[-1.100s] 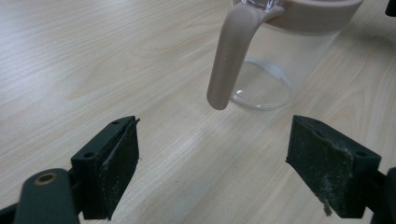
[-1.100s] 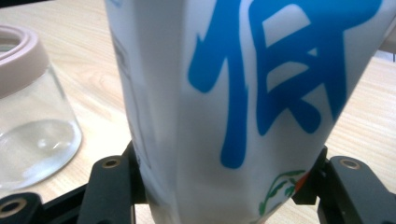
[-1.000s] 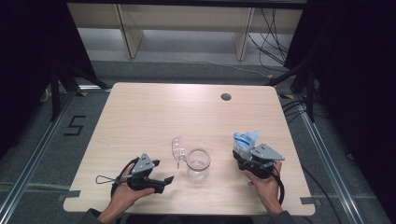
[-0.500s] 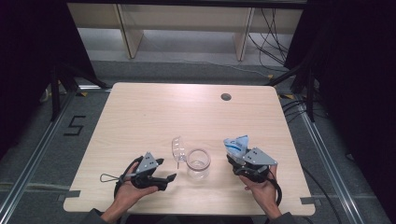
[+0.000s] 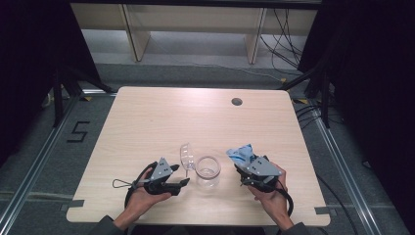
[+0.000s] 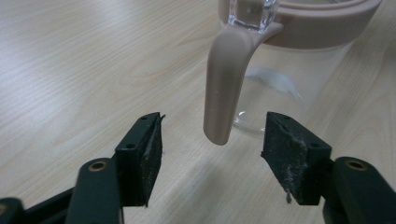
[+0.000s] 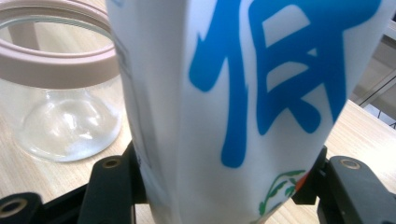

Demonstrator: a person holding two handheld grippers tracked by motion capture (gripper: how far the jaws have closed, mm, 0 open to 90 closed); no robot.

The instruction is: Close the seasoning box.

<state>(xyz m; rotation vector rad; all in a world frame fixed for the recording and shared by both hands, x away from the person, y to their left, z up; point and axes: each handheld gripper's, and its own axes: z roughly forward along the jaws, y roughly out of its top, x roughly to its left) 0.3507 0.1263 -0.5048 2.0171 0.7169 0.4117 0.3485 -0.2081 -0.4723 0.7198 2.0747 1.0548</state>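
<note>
Left gripper (image 5: 182, 183) at near table edge: jaws have just been closing, pads still clear of pink latch arm (image 6: 224, 88) hanging between them. Right gripper (image 5: 245, 172) pinching white-blue pouch (image 5: 241, 155); pouch upright, long axis vertical, top leaning toward jar. Glass jar (image 5: 207, 171) between grippers, upright, mouth up; faint white residue at bottom. Clear lid (image 5: 186, 155) hinged open, tilted away on jar's left. Wooden table (image 5: 195, 117).

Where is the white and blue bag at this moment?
In the high view the bag is between the jaws of the right gripper, near the table's front edge, just right of the glass jar.
</note>
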